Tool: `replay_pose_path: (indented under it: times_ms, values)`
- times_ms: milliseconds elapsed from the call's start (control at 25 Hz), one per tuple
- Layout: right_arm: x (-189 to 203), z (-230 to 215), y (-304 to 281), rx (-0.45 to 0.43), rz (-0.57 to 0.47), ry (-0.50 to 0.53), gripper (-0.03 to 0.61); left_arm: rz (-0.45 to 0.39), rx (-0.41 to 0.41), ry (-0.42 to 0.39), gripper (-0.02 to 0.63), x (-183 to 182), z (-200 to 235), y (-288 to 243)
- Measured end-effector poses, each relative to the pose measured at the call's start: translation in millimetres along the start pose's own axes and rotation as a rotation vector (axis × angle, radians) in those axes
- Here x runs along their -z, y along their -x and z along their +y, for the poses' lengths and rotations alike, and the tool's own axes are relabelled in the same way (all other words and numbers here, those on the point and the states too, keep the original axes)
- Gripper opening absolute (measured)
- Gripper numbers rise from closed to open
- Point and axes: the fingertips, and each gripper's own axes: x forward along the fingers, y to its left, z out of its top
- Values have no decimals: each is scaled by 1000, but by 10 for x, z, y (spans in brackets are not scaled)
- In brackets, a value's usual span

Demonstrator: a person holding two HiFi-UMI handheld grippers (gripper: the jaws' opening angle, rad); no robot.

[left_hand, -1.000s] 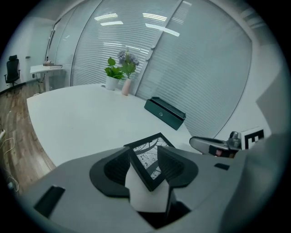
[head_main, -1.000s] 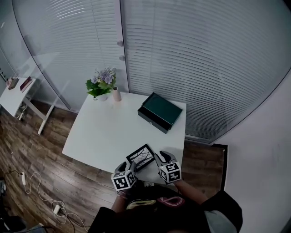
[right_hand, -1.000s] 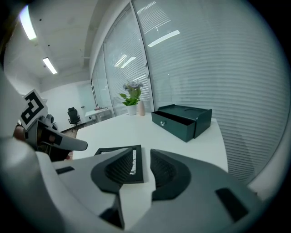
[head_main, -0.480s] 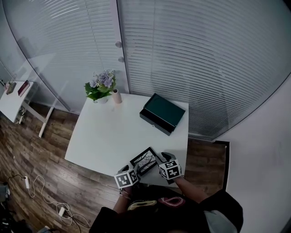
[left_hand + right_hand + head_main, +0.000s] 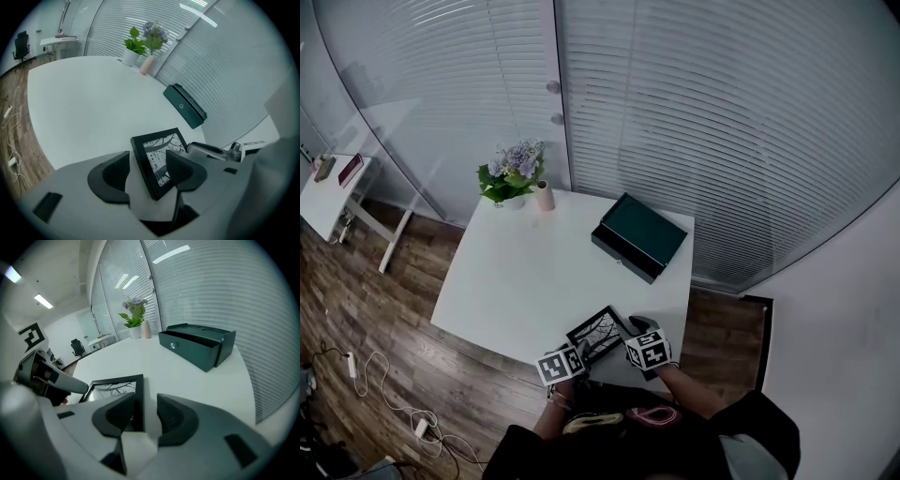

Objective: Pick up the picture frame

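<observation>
Both grippers have come down to the near edge of the white table (image 5: 516, 272), at the lower centre of the head view, and their jaws have just been opening. The picture frame (image 5: 600, 332) lies flat there, set diagonally and unmoved, between the two tools. The left gripper (image 5: 147, 169) stands wide apart with the frame's left border between its pads; neither pad presses on it. The right gripper (image 5: 143, 414) is likewise parted and straddles the frame's right border, one pad over the picture and one beyond the edge. By these signs the approach looks complete and closing comes next; the lift has not begun. Both hands point forward and steeply down, marker cubes toward the person, converging on the frame from either side.
</observation>
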Motion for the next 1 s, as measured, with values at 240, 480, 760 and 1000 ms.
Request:
replay_pose_path:
  times_ms: [240, 480, 760, 1000]
  values:
    - [-27, 74, -26, -54, 12, 21, 165, 7, -26, 13, 236, 18, 4, -48]
    - [77, 127, -72, -87, 58, 48, 173, 2, -51, 14, 236, 31, 18, -78]
    - [97, 133, -80, -83, 71, 24, 167, 0, -95, 47, 217, 18, 74, -73]
    - [106, 161, -84, -77, 71, -1, 144, 5, -131, 57, 178, 15, 123, -76]
